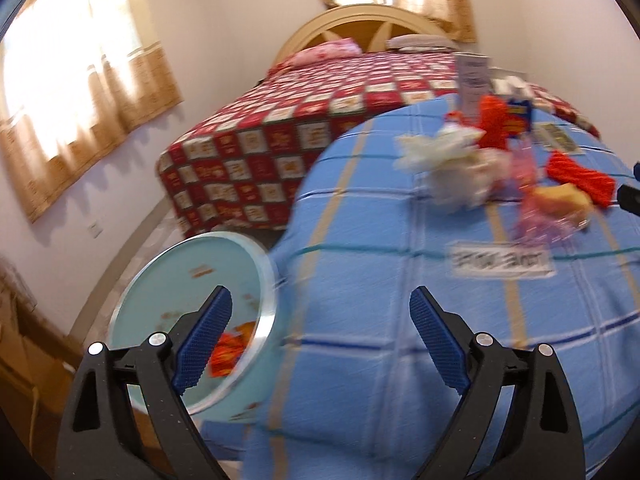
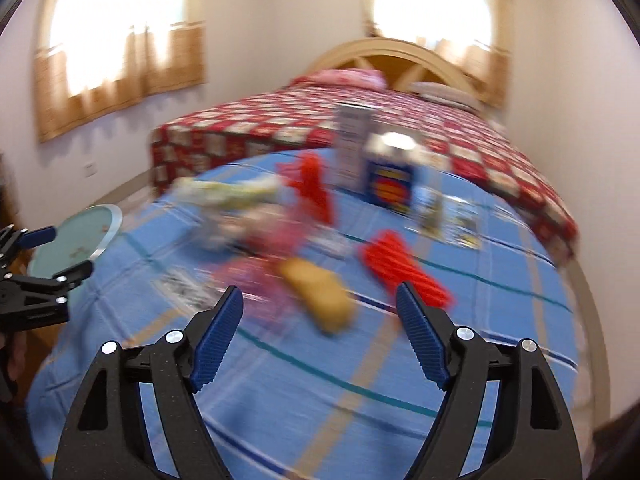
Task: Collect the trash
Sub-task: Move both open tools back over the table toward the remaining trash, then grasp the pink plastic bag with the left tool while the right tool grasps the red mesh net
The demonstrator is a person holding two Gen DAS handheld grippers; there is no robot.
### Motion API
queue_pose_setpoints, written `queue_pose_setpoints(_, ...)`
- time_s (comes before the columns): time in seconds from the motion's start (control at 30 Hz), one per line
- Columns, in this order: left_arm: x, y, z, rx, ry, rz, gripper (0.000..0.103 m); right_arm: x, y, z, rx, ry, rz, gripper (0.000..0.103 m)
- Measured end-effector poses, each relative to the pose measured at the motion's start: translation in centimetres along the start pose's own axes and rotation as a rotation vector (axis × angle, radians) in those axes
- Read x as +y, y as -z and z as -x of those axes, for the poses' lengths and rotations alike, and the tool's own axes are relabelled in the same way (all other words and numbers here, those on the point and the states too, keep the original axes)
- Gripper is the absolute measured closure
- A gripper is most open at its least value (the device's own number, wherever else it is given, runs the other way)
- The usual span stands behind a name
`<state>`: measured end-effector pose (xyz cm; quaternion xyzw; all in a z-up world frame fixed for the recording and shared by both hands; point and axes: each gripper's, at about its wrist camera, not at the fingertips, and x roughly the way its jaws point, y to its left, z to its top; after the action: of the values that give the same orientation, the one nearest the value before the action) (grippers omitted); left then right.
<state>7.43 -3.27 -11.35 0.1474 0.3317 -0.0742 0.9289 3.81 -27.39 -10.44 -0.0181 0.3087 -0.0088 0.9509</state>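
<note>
A pale green bin (image 1: 192, 280) with a metal rim stands beside the bed's left edge, an orange wrapper (image 1: 230, 346) inside it. My left gripper (image 1: 320, 300) hangs open and empty over that edge, by the bin. Trash lies scattered on the blue checked bedspread (image 1: 360, 320): white crumpled paper (image 1: 444, 160), red mesh pieces (image 2: 400, 264), pink plastic (image 2: 272, 248), a yellow-brown lump (image 2: 320, 296), a blue carton (image 2: 390, 188) and a white box (image 2: 354, 144). My right gripper (image 2: 320, 300) is open and empty just in front of the yellow-brown lump. The left gripper (image 2: 52, 256) shows at that view's left edge, near the bin (image 2: 80, 236).
A second bed with a red checked quilt (image 1: 280, 132) and an arched headboard (image 1: 360, 24) lies behind. Curtained windows (image 1: 80, 80) fill the walls. A label card (image 1: 500, 264) and printed leaflets (image 2: 452, 216) rest on the blue bedspread. Both views are blurred by motion.
</note>
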Motion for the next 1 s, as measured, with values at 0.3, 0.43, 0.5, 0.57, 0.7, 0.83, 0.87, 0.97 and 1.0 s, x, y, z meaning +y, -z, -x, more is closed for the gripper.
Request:
queue_pose_setpoints(0.3, -8.9, -3.7, 0.0, -0.04, 0.094, -0.074, 0.009, -9.2, 2.9, 1.0, -0.022, 0.138, -0.127, 0.02)
queue_pose_setpoints(0.43, -11.4, -4.4, -1.0, -0.013, 0.119, -0.088, 0.009, -11.5, 3.6, 1.4, -0.027, 0.165, -0.159, 0.018)
queue_pose_setpoints(0.5, -12.3, -4.5, -1.8, 0.004, 0.125, -0.095, 0.009, -12.8, 4.2, 1.6, -0.027, 0.182, -0.184, 0.018)
queue_pose_setpoints(0.57, -12.8, -4.6, -2.5, 0.021, 0.12, -0.107, 0.009, -13.6, 4.6, 1.8, -0.026, 0.189, -0.206, 0.018)
queue_pose_setpoints(0.7, -13.0, -4.9, -3.2, 0.057, 0.162, -0.106, 0.01, -14.2, 5.3, 2.0, -0.021, 0.187, -0.233, 0.018)
queue_pose_setpoints(0.83, -13.2, -4.6, -3.7, 0.095, 0.216, -0.126, 0.043, -14.0, 5.6, 1.8, -0.019, 0.165, -0.241, 0.016)
queue_pose_setpoints(0.87, -13.3, -4.5, -3.8, 0.101, 0.232, -0.134, 0.056, -13.9, 5.6, 1.7, -0.019, 0.161, -0.238, 0.016)
queue_pose_setpoints(0.97, -13.3, -4.2, -3.7, 0.106, 0.266, -0.14, 0.075, -13.2, 5.5, 1.6, -0.018, 0.15, -0.224, 0.016)
queue_pose_setpoints(1.0, -13.3, -4.2, -3.5, 0.1, 0.274, -0.143, 0.076, -13.1, 5.4, 1.7, -0.018, 0.15, -0.223, 0.016)
